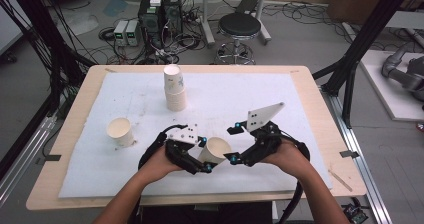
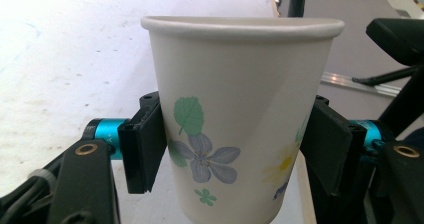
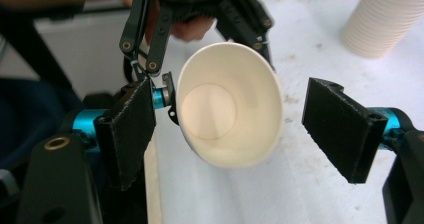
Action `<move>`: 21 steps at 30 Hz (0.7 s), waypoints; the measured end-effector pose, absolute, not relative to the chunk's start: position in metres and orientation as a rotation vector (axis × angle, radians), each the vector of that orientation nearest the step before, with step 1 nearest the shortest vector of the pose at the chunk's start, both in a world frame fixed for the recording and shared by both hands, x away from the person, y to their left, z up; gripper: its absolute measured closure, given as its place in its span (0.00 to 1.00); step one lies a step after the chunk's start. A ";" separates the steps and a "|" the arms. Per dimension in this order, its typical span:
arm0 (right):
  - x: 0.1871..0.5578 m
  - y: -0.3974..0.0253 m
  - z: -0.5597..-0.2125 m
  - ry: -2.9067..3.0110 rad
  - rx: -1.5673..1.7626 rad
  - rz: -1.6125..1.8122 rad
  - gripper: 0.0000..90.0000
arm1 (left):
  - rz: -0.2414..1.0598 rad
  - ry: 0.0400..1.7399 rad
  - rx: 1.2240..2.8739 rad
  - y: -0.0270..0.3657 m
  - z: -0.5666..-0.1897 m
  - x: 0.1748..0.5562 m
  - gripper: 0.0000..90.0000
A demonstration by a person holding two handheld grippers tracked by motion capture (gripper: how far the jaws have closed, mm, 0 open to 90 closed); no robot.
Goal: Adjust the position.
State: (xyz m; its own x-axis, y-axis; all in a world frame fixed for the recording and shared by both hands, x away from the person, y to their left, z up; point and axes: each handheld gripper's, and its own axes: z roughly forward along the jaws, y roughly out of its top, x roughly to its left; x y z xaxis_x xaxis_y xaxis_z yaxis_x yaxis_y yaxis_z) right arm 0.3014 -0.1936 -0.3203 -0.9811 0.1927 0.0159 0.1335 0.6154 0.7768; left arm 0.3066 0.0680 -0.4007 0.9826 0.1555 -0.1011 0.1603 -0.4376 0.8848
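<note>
A person's left claw [image 1: 206, 156] grips a flowered paper cup [image 1: 215, 150] by its sides, tilted, near the front edge of the white-covered worktop [image 1: 300, 114]; the right claw [image 1: 231, 144] stands wide open just beside the cup's mouth; a cup stack [image 1: 174, 87] and a lone cup [image 1: 120, 132] stand farther off

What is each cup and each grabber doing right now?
Flowered paper cup: empty, held by its sides, tipped toward the right gripper.
Left gripper: shut on the flowered paper cup.
Right gripper: open, around the cup's mouth.
Single paper cup: upright, open, untouched.
Stack of paper cups: nested, leaning slightly.
</note>
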 end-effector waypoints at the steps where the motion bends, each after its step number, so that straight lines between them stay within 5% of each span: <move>1: 0.301 -0.194 -0.320 2.761 0.279 1.319 0.24 | -0.005 0.223 2.031 0.068 -0.401 0.307 0.35; 21: 0.286 -0.285 -0.370 2.272 0.823 1.455 0.23 | 0.208 0.386 1.704 0.110 -0.398 0.311 0.35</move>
State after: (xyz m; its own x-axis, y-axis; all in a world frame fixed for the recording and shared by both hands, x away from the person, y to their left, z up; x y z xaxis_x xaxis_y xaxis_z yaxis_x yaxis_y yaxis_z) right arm 0.2859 -0.2854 -0.3695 -0.7830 0.6208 0.0392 0.2953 0.3154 0.9018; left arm 0.3113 0.1099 -0.3983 0.9262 0.3686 -0.0791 0.1358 -0.1303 0.9821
